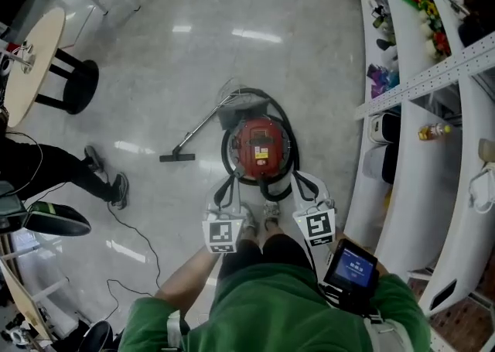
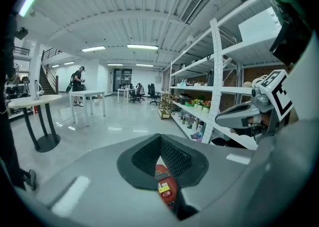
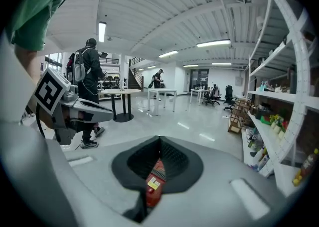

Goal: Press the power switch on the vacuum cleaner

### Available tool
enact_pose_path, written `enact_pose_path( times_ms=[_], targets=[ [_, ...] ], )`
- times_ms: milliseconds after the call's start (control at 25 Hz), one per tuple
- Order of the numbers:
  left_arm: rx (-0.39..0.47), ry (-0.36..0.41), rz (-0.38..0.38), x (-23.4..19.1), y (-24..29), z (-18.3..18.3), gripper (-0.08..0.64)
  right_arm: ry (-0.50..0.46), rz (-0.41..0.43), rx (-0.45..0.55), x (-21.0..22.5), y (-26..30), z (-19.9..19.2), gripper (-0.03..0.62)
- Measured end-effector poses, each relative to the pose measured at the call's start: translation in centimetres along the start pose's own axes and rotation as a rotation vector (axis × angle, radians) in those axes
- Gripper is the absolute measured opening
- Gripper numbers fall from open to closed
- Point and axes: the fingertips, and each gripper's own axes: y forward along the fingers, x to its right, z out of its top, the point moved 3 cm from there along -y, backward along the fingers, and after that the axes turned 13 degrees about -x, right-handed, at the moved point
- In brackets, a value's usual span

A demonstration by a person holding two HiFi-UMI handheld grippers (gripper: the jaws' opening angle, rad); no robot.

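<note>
A red canister vacuum cleaner (image 1: 261,148) stands on the floor just ahead of my feet, its black hose (image 1: 286,128) looped round it. Its wand runs left to a floor nozzle (image 1: 178,157). My left gripper (image 1: 227,186) hangs over the vacuum's near left side and my right gripper (image 1: 298,181) over its near right side; both are above it and apart from it. In the left gripper view the jaws (image 2: 160,138) meet, with the red vacuum (image 2: 166,186) showing through the slit below. The right gripper (image 3: 159,141) looks the same, with the vacuum (image 3: 153,183) beneath. Neither holds anything.
White shelving (image 1: 418,111) with bottles and small goods runs down the right side. A round table on a black stand (image 1: 31,64) is at the left, beside a person's legs and shoes (image 1: 100,176). A thin cable (image 1: 131,227) trails over the floor at the left.
</note>
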Motion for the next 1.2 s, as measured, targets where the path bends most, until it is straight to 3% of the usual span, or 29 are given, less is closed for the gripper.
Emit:
enact_pose_path(
  times_ms=[280,600,880,1200],
  targets=[
    [0.133,0.002,-0.009,0.6,-6.1,4.4,0.008,0.000,-0.035,0.109,-2.0,-5.4,4.3,0.002],
    [0.238,0.014,-0.018,1.2,-11.2,6.3,0.007,-0.012,-0.050,0.213,-4.6,-10.4,7.2,0.002],
    [0.282,0.016,-0.035,1.4,-14.0,6.7,0.006,0.010,-0.073,0.271,-6.7,-14.2,8.7,0.002],
    [0.286,0.034,-0.096,1.9,-17.0,6.0,0.006,0.083,-0.093,0.248,-9.2,-16.2,7.4,0.002]
  ],
)
